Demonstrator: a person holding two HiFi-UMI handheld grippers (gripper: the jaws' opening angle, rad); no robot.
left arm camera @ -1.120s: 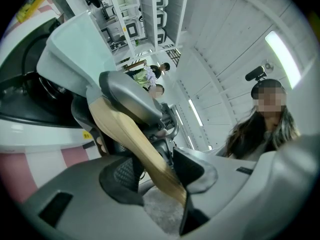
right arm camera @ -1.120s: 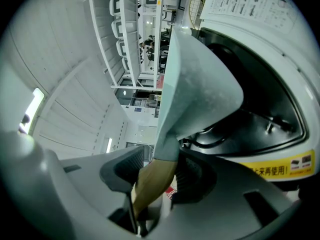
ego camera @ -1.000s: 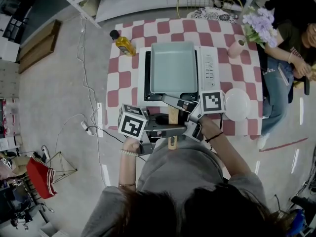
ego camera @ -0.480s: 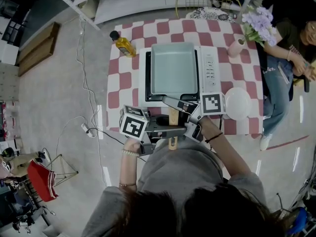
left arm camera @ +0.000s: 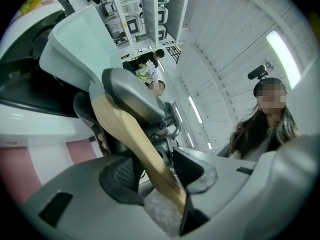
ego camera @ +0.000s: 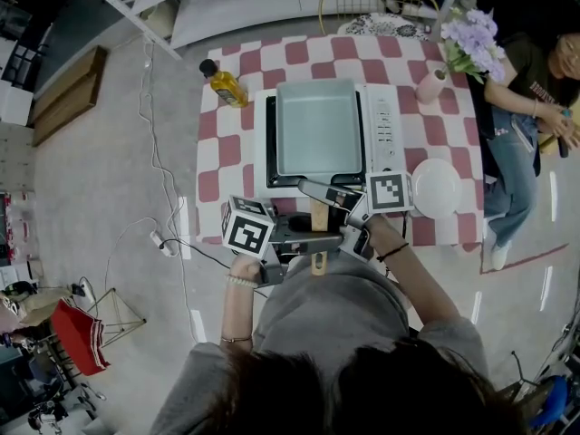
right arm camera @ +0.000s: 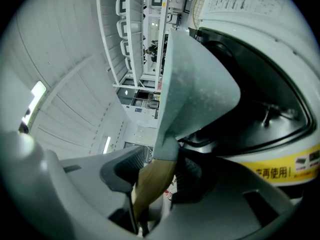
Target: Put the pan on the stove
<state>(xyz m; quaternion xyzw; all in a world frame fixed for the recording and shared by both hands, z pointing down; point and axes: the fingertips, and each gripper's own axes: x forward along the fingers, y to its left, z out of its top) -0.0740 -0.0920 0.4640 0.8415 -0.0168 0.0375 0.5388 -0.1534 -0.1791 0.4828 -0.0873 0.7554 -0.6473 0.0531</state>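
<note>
Far left, on the floor, a white cable. Next, at the back left corner of the checkered bench, a bottle of yellow oil, upright and well apart from the rest.

Mid-bench, a white stove, button panel on its right side. Resting flat on its burner, a square pale-green pan. From the pan's near edge, a wooden handle, reaching out past the bench's front edge toward the person holding the grippers.

Coming in level from the left, the left gripper: jaws partly apart and closed on the tail end of the wooden handle. In the left gripper view, wood running slantwise between the two pads.

Coming in level from the right, the right gripper: jaws at much the same width, clamped on the wooden handle just beside the pan's socket. In the right gripper view, wood filling the gap between the pads, with the pan wall rising close behind.

Right of the stove, near the front corner, a white plate. At the back right corner, a pink vase with purple flowers. Beyond the bench's right edge, a seated person.
</note>
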